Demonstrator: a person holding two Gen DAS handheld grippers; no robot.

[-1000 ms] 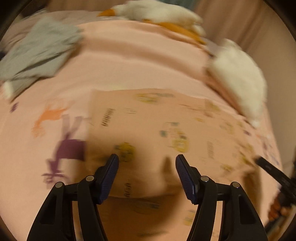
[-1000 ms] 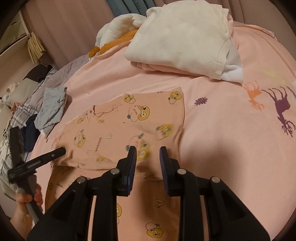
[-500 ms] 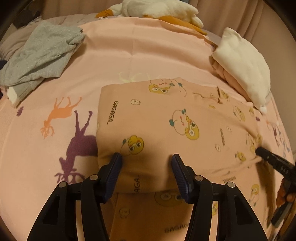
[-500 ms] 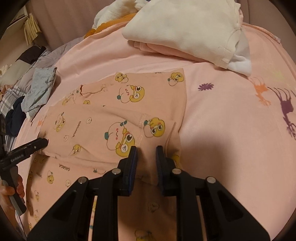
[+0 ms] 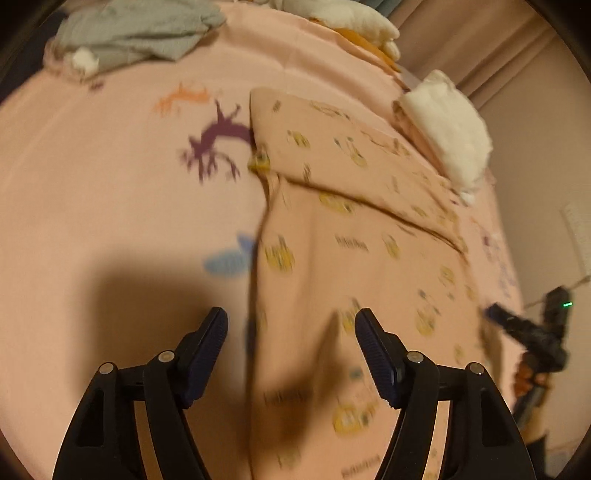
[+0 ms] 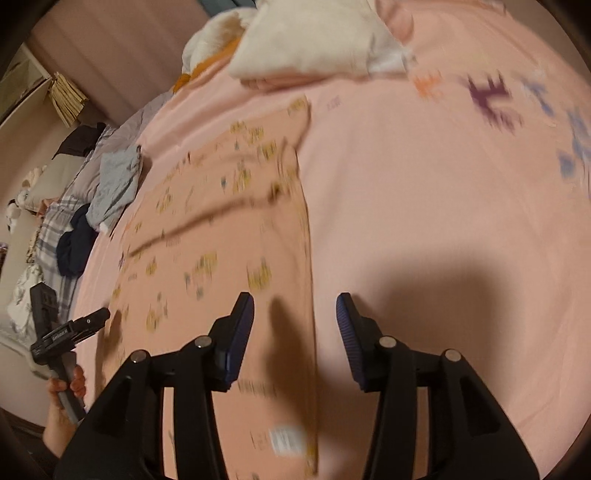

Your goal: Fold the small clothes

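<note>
Pink bed sheet [image 5: 110, 206]: printed garment [image 5: 351, 258] half-folded flat; left tool [image 5: 291, 354], right tool [image 6: 295, 332] jaws just widened, empty, straddling side edges for next fold.

Both views are smeared by motion. The yellow prints on the pink garment [image 5: 351, 236] run into streaks, and its lettering cannot be read. Its near end runs off the bottom edge in both views. A small white patch [image 6: 286, 439] on the cloth, perhaps a label, is too blurred to tell. The far-side gripper [image 5: 524, 325] at the left wrist view's right rim is blurred; its fingers cannot be made out. The grey clothing [image 5: 140, 33] is cut by the top edge.
</note>
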